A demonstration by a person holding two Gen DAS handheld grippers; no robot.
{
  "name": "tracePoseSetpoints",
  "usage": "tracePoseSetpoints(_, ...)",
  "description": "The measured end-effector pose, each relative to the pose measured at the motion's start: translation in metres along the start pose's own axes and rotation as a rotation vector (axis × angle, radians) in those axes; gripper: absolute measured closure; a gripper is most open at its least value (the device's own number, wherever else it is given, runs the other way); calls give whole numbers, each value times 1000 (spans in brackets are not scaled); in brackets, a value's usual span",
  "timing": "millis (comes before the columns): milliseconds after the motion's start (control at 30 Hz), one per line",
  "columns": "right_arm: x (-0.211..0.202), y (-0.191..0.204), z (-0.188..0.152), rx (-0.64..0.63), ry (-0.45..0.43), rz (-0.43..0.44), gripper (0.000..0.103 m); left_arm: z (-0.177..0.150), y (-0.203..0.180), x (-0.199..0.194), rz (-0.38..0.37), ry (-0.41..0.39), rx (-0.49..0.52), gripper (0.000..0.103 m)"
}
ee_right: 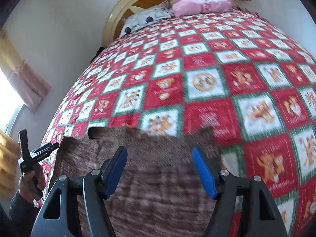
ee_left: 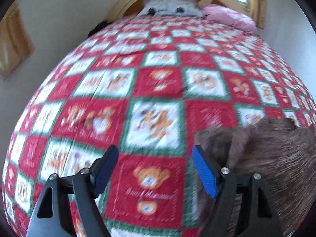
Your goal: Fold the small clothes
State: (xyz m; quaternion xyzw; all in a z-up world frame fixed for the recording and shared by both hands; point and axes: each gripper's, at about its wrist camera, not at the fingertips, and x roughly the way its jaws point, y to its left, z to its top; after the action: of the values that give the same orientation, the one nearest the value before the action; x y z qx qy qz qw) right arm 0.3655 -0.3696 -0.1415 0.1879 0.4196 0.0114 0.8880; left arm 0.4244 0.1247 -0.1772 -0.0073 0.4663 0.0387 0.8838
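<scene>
on the checked bear quilt (ee_left: pixel 158 90) lies a brown knit garment (ee_right: pixel 150 177); the left gripper (ee_left: pixel 156 169) and right gripper (ee_right: pixel 160 169) both gape, gripping nothing.

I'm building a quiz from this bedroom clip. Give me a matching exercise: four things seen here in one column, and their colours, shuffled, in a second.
Things:
1. pillow
2. garment
3. headboard
4. pads of the right hand-held gripper

Colours:
A. blue
B. yellow
C. pink
D. brown

Pairs: 1-C, 2-D, 3-B, 4-A
</scene>
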Motion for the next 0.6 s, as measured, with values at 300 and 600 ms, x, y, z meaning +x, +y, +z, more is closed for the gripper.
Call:
tracePoseSetpoints(300, -58, -19, -73, -45, -8, -2, 34, -60, 5, -65, -155, -28, 9, 28)
tracePoseSetpoints(600, -92, -17, -128, -71, -2, -65, 34, -101, -31, -67, -317, 74, 74, 70)
